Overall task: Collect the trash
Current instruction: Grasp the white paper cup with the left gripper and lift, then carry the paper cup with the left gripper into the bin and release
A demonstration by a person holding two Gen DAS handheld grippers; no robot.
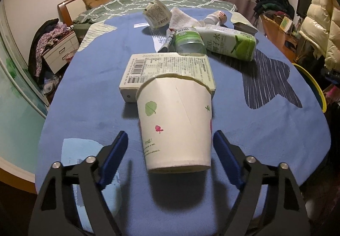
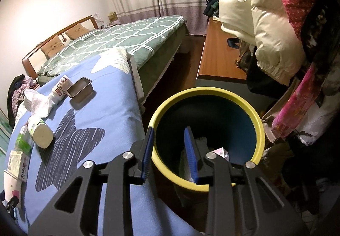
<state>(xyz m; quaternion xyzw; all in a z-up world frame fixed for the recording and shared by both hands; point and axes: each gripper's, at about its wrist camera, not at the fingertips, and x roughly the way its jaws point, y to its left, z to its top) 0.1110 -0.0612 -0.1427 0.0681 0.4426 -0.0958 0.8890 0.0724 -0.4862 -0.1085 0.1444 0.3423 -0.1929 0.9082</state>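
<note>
A white paper cup (image 1: 176,123) with leaf and flower prints lies on its side on the blue cloth, base toward me. My left gripper (image 1: 170,134) straddles it. The right pad sits at the cup's edge and a gap shows beside the left pad (image 1: 115,155), so the jaws are open. My right gripper (image 2: 169,129) hovers over the near rim of the yellow-rimmed bin (image 2: 212,92), jaws narrowly apart with nothing between them. Some trash (image 2: 221,152) lies at the bin's bottom.
Behind the cup lie a printed carton box (image 1: 167,72), a green-labelled bottle (image 1: 188,41), a green drink carton (image 1: 231,44), a tissue (image 1: 182,18), a tipped tub (image 1: 157,13), a small bottle (image 1: 216,17) and a foil tray (image 2: 80,88). Bed beyond, hanging coats on the right.
</note>
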